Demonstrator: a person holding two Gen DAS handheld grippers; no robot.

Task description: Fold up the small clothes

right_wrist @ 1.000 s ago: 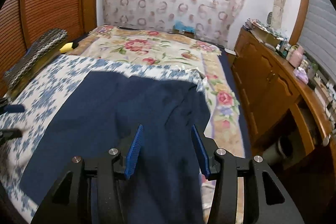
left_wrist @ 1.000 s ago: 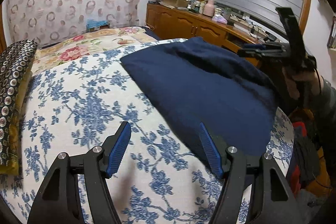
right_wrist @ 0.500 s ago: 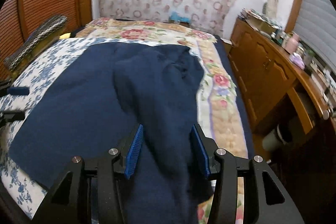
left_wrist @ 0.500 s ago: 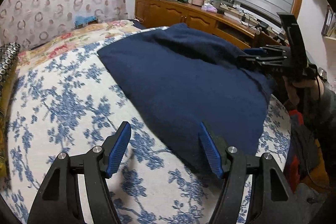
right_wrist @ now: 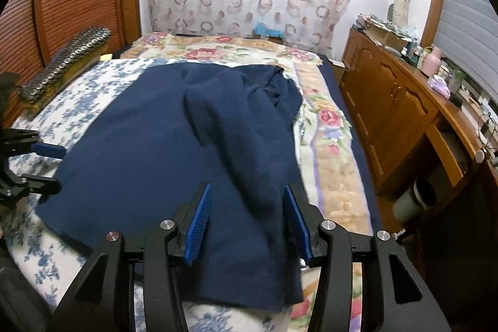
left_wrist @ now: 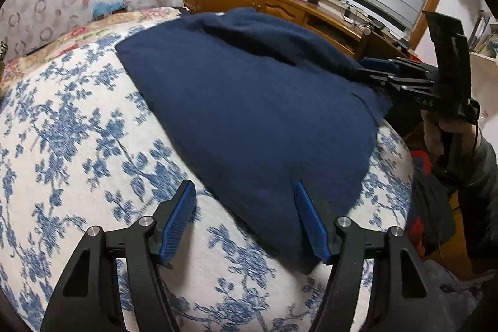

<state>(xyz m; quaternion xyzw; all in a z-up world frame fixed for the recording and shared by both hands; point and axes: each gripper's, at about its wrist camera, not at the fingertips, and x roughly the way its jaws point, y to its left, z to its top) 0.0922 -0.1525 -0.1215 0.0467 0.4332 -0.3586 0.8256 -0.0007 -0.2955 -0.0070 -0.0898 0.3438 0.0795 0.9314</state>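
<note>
A dark navy garment (left_wrist: 249, 101) lies spread on the blue-flowered bedspread (left_wrist: 71, 145); it also shows in the right wrist view (right_wrist: 174, 151), with a raised fold along its right side. My left gripper (left_wrist: 246, 220) is open and empty, its jaws straddling the garment's near corner just above the cloth. My right gripper (right_wrist: 247, 223) is open and empty over the garment's near edge, the fold lying between its jaws. The right gripper also shows in the left wrist view (left_wrist: 379, 69) at the garment's far side, and the left gripper in the right wrist view (right_wrist: 40, 167).
A wooden dresser (right_wrist: 395, 111) with clutter on top runs along the bed's right side. A patterned cushion (right_wrist: 62, 64) lies at the left edge of the bed. A pink-flowered quilt (right_wrist: 236, 52) covers the far end. Dark and red clothes (left_wrist: 426, 176) lie beside the bed.
Both grippers have moved in toward the garment's near edges. The garment now looks closer and larger in both views. Both stay open.
</note>
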